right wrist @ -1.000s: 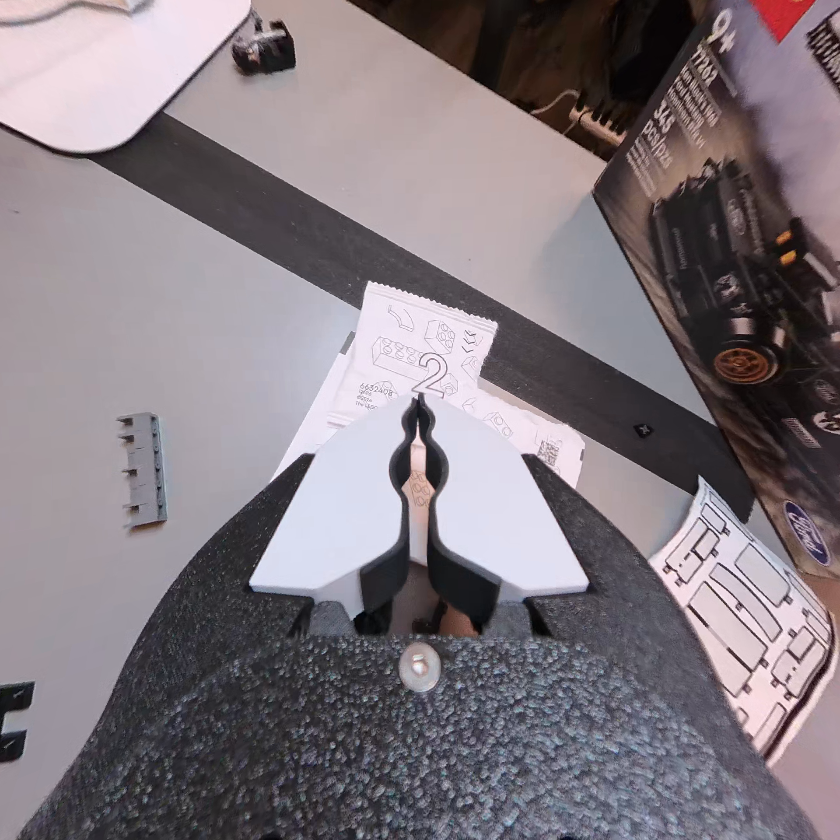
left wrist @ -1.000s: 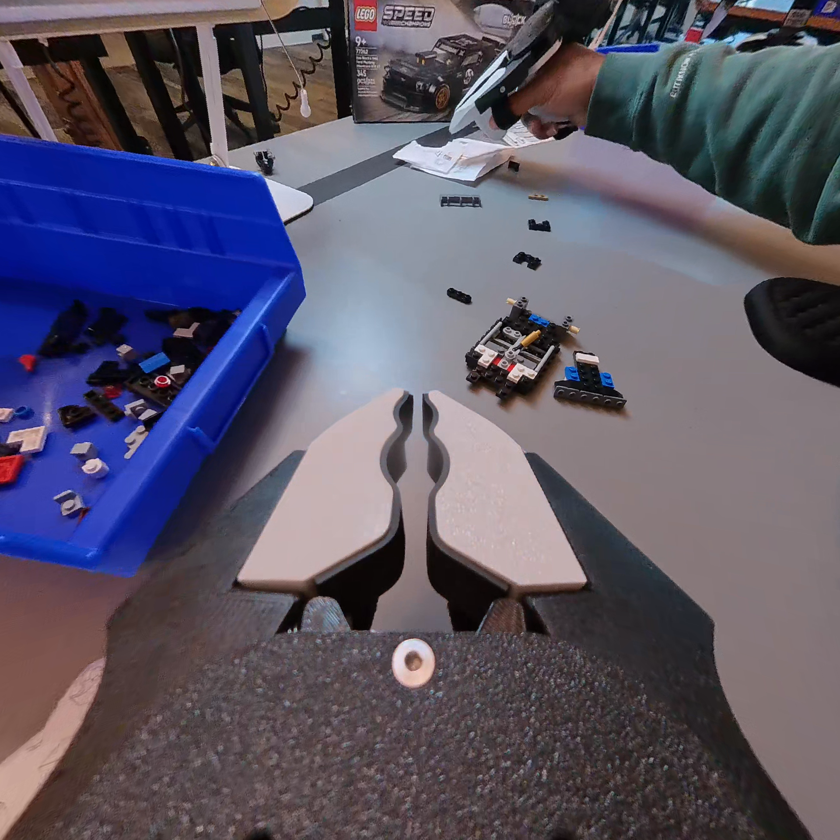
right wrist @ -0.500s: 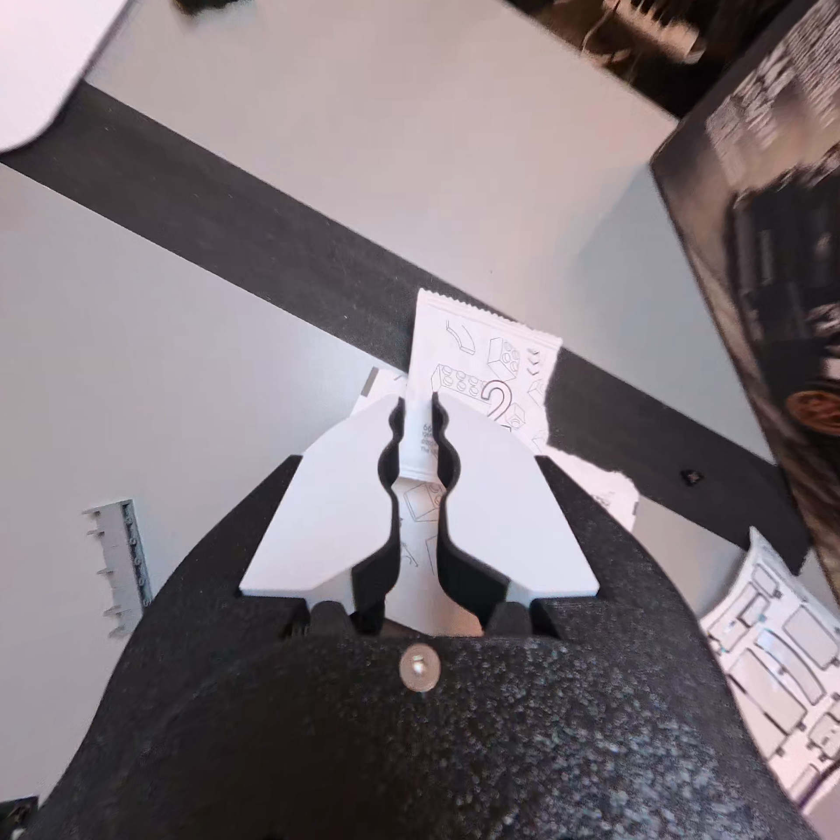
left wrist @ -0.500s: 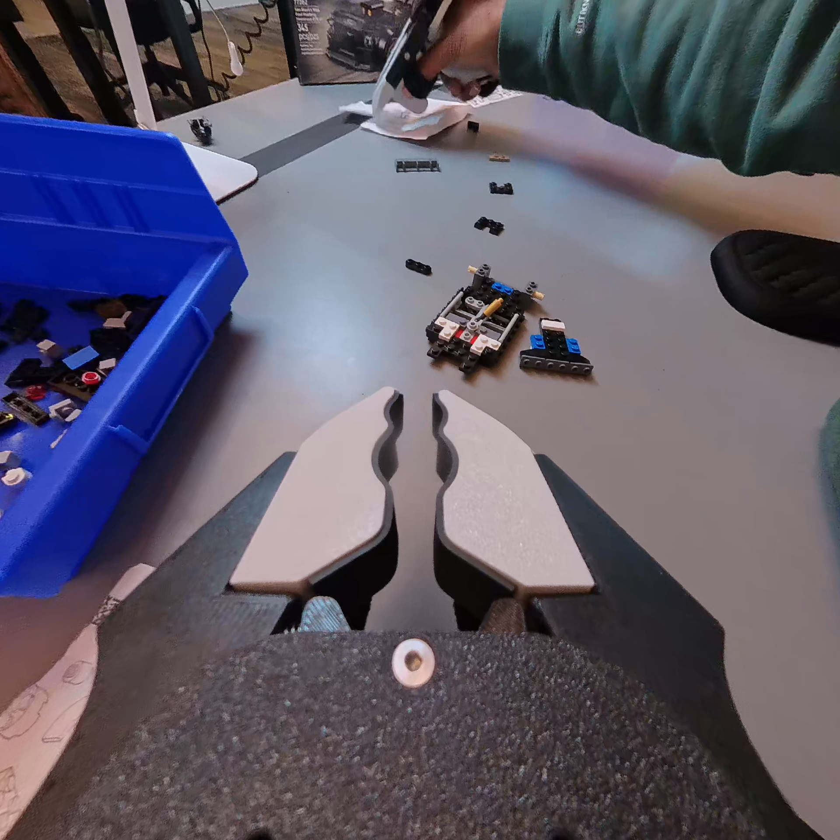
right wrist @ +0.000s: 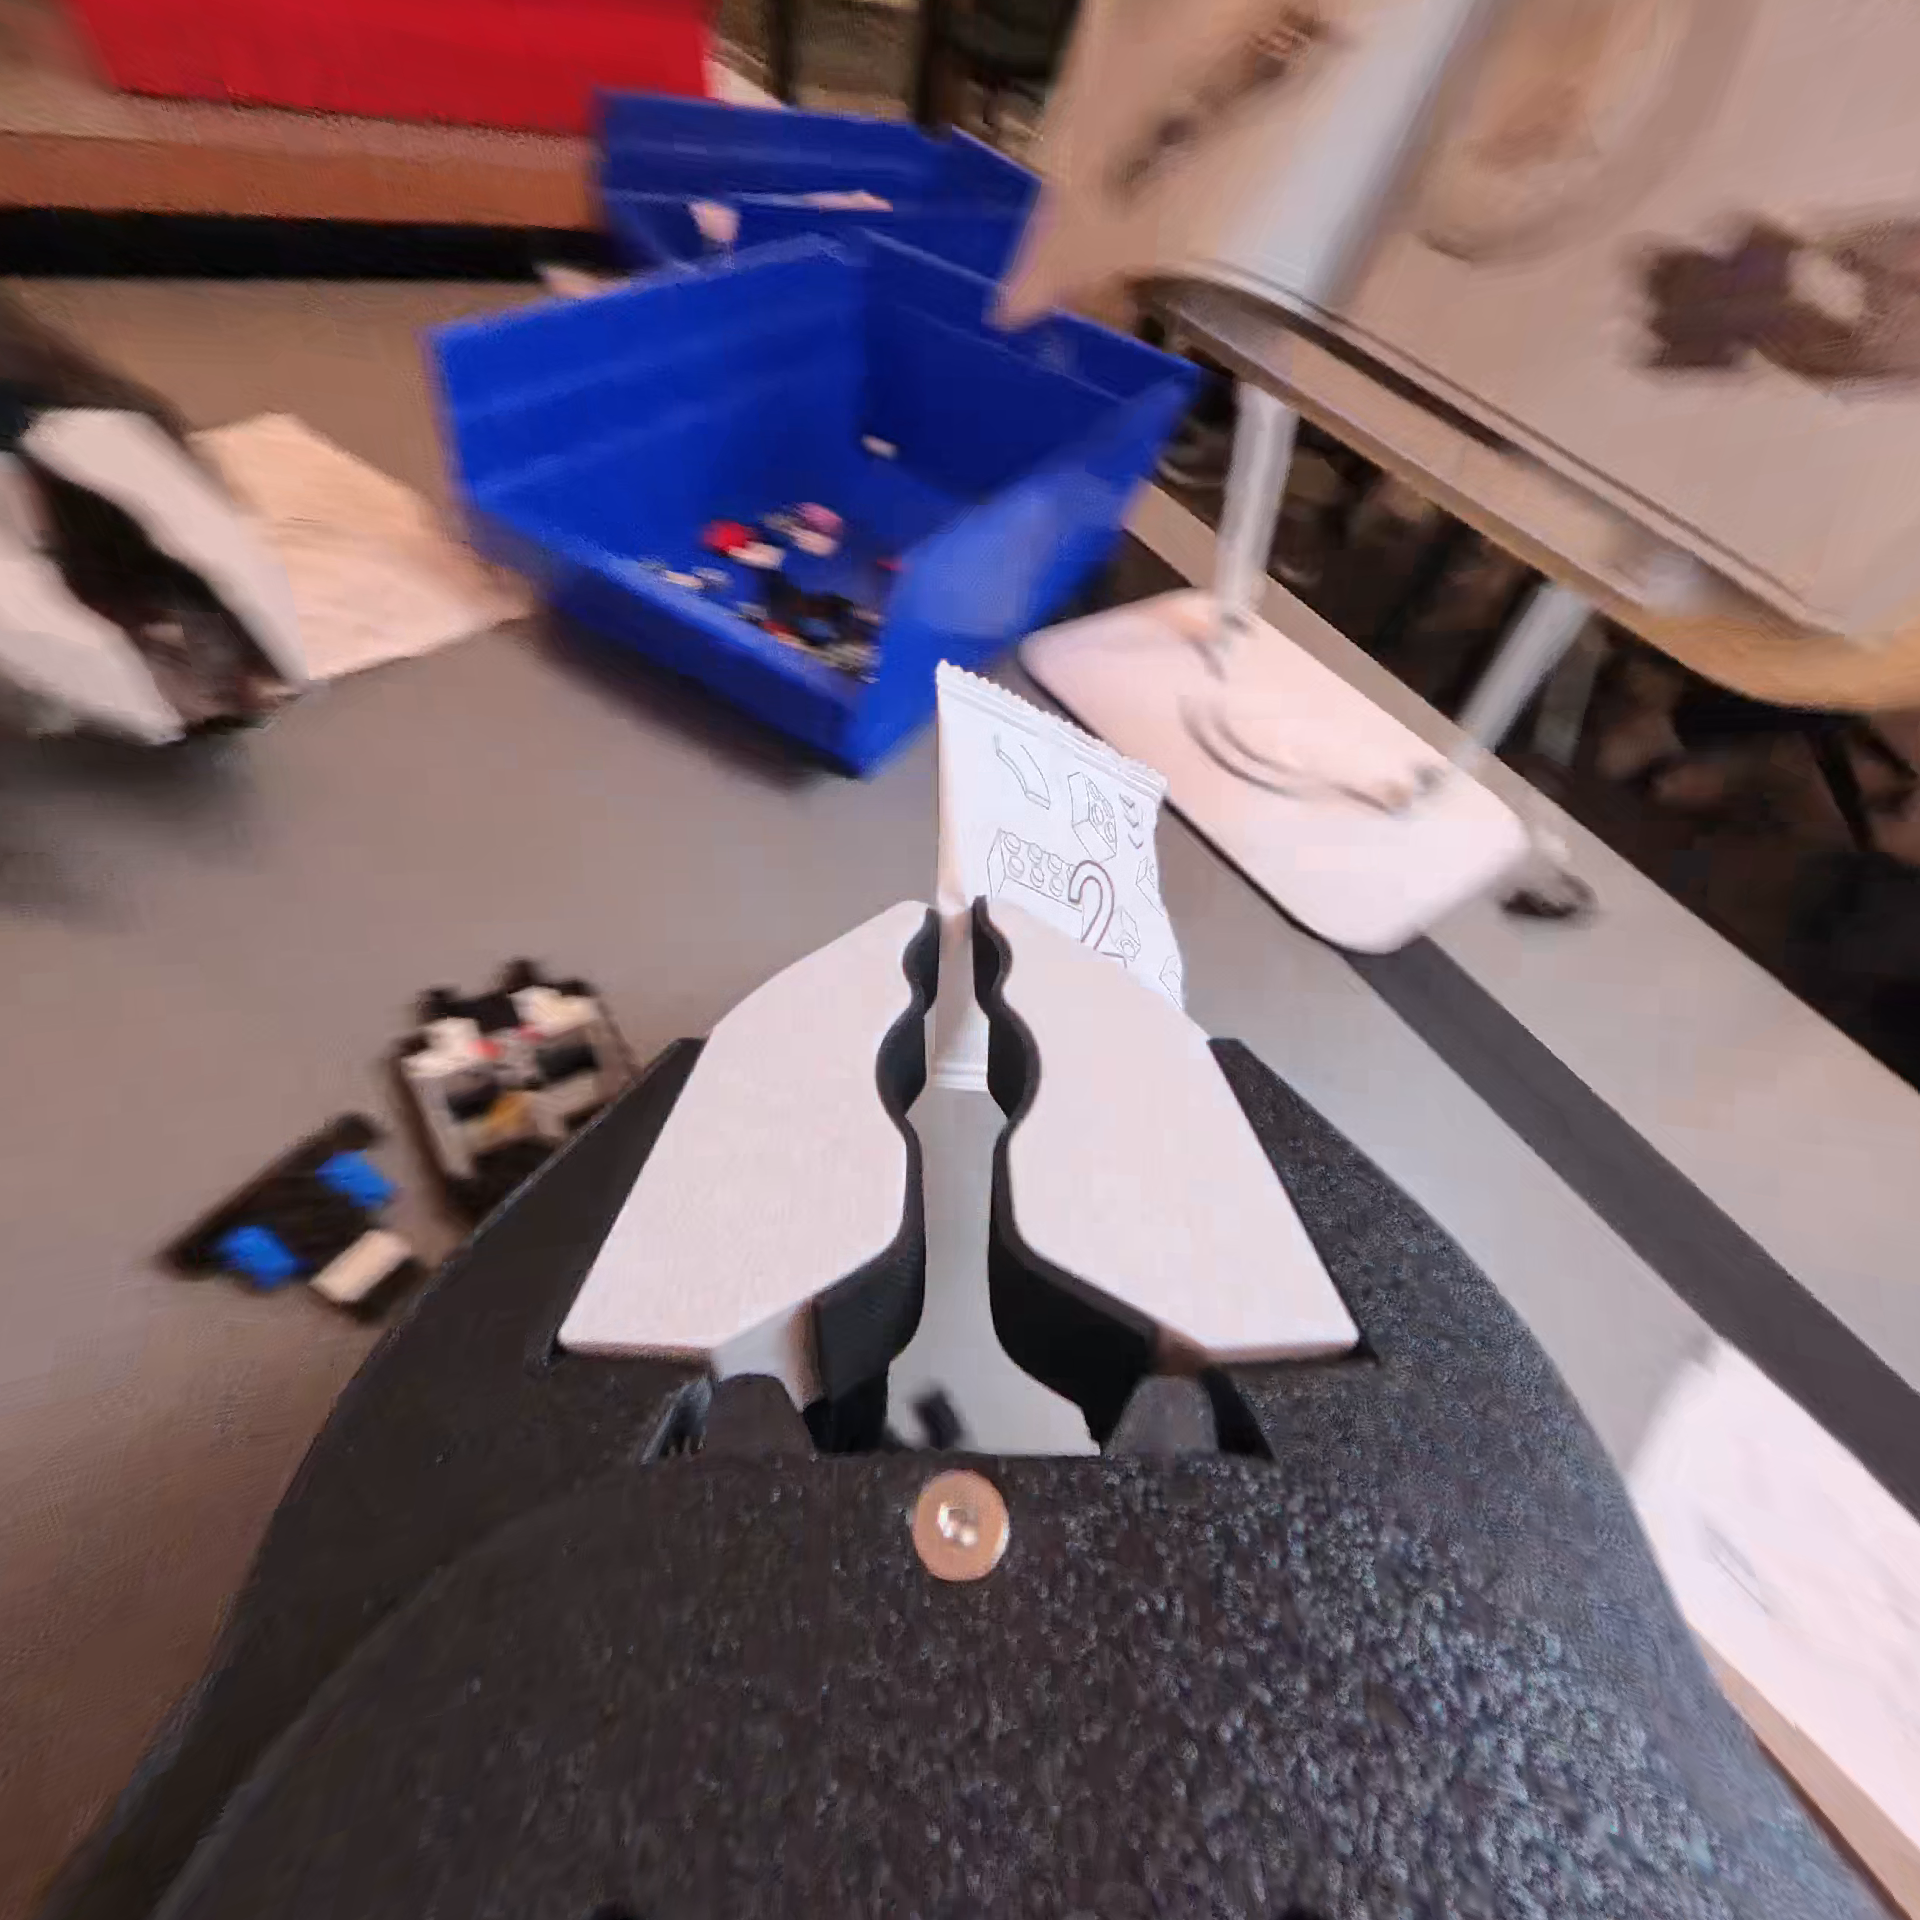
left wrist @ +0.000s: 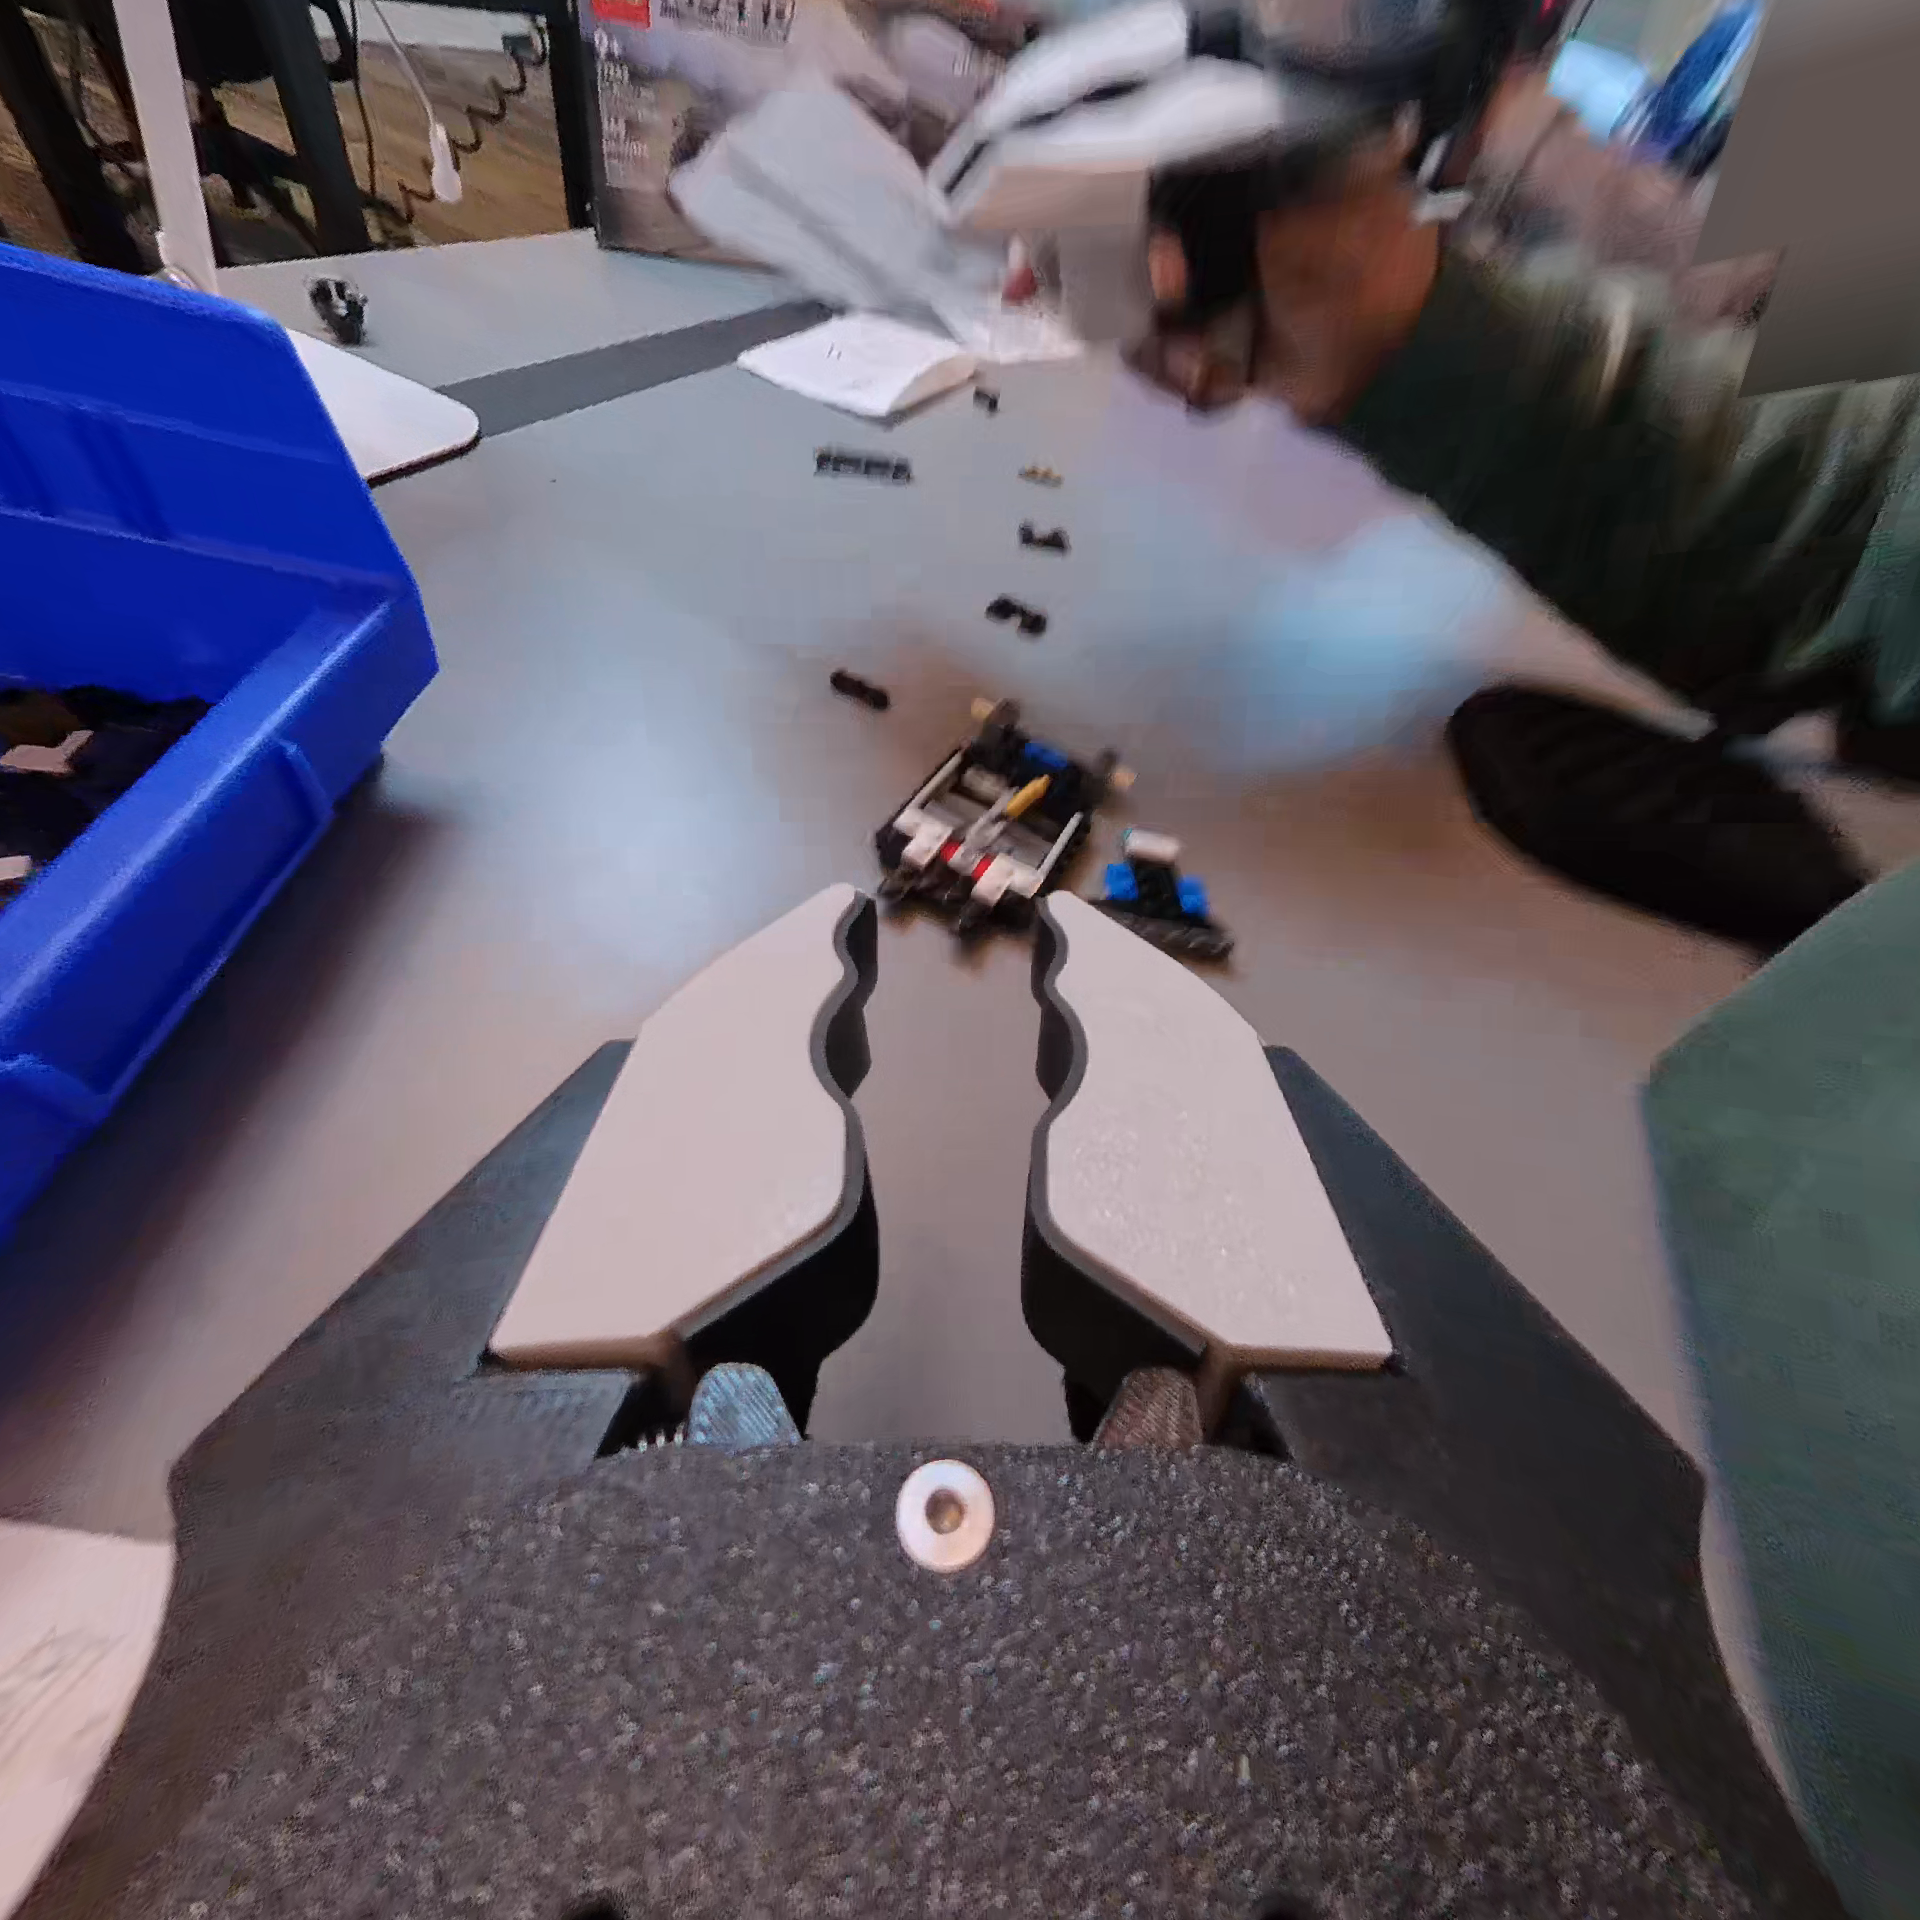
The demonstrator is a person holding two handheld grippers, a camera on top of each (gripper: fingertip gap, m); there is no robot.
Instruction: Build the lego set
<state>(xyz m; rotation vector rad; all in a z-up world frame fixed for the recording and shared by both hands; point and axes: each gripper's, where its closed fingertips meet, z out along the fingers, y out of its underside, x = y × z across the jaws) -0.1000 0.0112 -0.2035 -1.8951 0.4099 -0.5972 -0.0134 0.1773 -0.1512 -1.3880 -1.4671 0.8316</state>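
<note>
My right gripper [right wrist: 954, 914] is shut on a white printed paper bag [right wrist: 1049, 821] and holds it up above the grey table. In the left wrist view the same gripper [left wrist: 1101, 125] and bag [left wrist: 831, 197] show blurred at the top. My left gripper [left wrist: 951, 904] is open and empty, low over the table, just short of a partly built brick chassis [left wrist: 987, 821]. A small blue and black brick piece [left wrist: 1158, 894] lies right of the chassis. Both also show in the right wrist view, the chassis [right wrist: 509, 1070] and the piece [right wrist: 301, 1216].
A blue bin [left wrist: 208, 665] with loose bricks stands at the left; it also shows in the right wrist view [right wrist: 675, 416]. Small black pieces [left wrist: 1016, 613] lie in a row beyond the chassis. More paper [left wrist: 862, 358] and a dark box [left wrist: 644, 114] lie at the far edge. A green sleeve [left wrist: 1662, 499] crosses at the right. About 20 cm separates my left fingertips from my right.
My right gripper lifted the paper bag off the table and swung toward the blue bin. My left gripper opened wider and moved forward toward the chassis.
</note>
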